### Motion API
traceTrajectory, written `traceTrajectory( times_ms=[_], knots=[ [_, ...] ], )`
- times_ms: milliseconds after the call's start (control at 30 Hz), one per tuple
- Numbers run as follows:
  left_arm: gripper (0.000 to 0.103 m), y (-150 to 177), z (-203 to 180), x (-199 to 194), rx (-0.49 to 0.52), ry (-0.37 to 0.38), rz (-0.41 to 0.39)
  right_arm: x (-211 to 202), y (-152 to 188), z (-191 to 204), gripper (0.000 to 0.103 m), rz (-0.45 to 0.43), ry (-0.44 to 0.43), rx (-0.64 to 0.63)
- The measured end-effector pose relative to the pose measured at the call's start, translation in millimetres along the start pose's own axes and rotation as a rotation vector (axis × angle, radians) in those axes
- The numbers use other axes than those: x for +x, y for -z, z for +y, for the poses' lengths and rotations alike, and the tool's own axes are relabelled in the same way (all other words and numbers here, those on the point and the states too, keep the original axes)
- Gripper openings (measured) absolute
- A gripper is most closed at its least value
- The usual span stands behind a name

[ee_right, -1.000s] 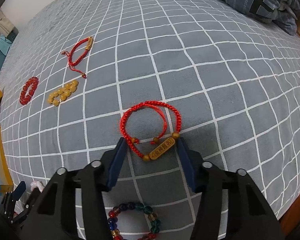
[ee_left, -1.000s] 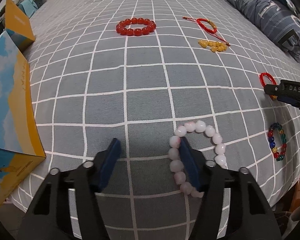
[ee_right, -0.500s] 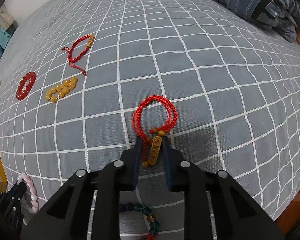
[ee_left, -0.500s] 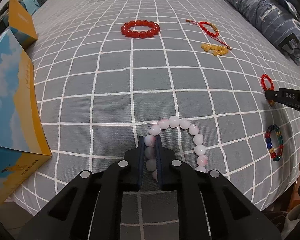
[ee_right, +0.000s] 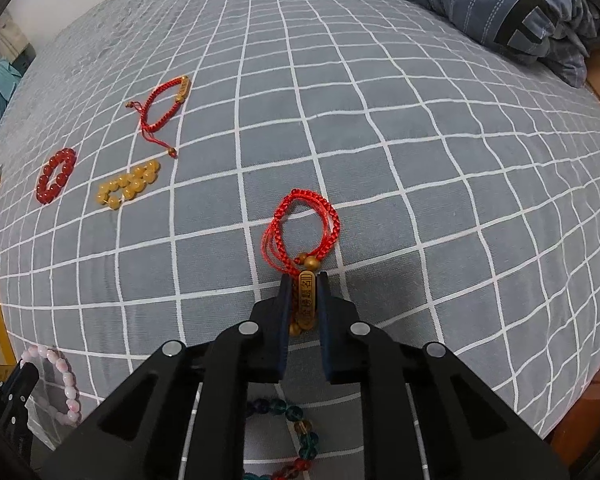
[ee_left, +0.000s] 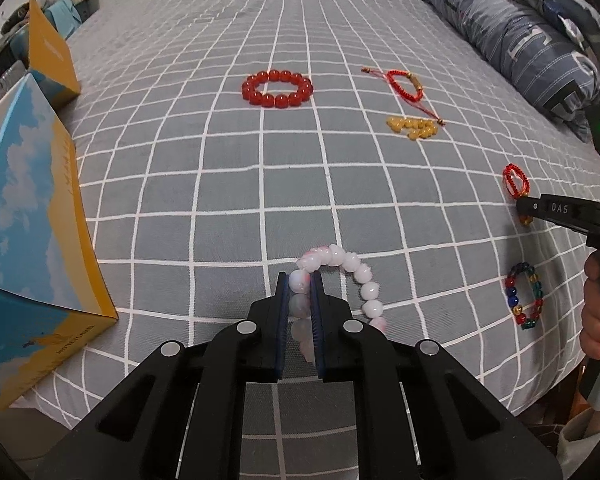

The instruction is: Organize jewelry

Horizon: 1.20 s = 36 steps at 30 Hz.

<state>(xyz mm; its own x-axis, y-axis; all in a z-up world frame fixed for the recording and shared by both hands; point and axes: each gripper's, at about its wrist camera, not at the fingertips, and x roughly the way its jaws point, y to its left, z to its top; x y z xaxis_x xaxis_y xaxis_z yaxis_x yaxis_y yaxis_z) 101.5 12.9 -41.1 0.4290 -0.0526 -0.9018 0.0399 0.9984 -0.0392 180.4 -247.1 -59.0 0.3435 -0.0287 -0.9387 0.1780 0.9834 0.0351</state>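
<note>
Early in the job, by the look of it. Six bracelets show on the bed [ee_left: 260, 184], none yet put away anywhere I can see.

Left hand-held gripper [ee_left: 300, 300]: pressed together on the pink bead bracelet [ee_left: 356, 276], one bead pinched between the blue pads, the rest of the loop trailing toward the right onto the checked cover. Whether the loop has cleared the cover I cannot tell.

Right hand-held gripper [ee_right: 304, 300]: pinching the gold tag of the red cord bracelet [ee_right: 300, 232]; the cord loop lies ahead of the tips on the cover.

Left to do, as I judge it: both held pieces need carrying somewhere, and four others lie untouched. The red bead bracelet [ee_left: 277, 89] sits far up the bed. A second red cord bracelet [ee_left: 406, 86] lies to its right, with a yellow bead bracelet [ee_left: 413, 127] just beside its tail. A multicoloured bead bracelet [ee_left: 524, 296] rests near the bed's edge, close under the right hand [ee_left: 598, 312].

Around: two blue-and-yellow boxes [ee_left: 32, 216] at the left edge of the bed, perhaps the destination; a folded quilt [ee_left: 520, 32] at the far right. Nothing blocks either lift. The trailing loops could snag or slip.
</note>
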Motion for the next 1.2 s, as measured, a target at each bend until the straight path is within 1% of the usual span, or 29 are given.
traceTrajectory(
  times_ms=[233,500,633,767,967,1100,1200],
  knots=[
    [0.010,-4,-3,-15,0.003,0.020,-0.041,-17,2,-1,0.011,-0.045,-0.006,-0.003],
    [0.010,-11,-4,-28,0.007,0.015,-0.081,-33,7,0,0.011,-0.087,-0.007,-0.009],
    [0.010,-15,-3,-37,0.001,-0.005,-0.125,-39,8,1,0.012,-0.112,-0.010,-0.014],
    [0.010,-23,3,-44,-0.014,0.006,-0.154,-49,8,6,0.011,-0.148,-0.016,-0.020],
    [0.010,-32,8,-62,-0.019,0.008,-0.224,-62,11,14,0.012,-0.196,-0.020,-0.032],
    [0.010,-35,9,-70,-0.027,-0.015,-0.266,-69,11,19,0.012,-0.230,-0.020,-0.040],
    [0.010,-37,11,-75,-0.028,-0.018,-0.290,-74,11,22,0.012,-0.253,-0.019,-0.042]
  ],
)
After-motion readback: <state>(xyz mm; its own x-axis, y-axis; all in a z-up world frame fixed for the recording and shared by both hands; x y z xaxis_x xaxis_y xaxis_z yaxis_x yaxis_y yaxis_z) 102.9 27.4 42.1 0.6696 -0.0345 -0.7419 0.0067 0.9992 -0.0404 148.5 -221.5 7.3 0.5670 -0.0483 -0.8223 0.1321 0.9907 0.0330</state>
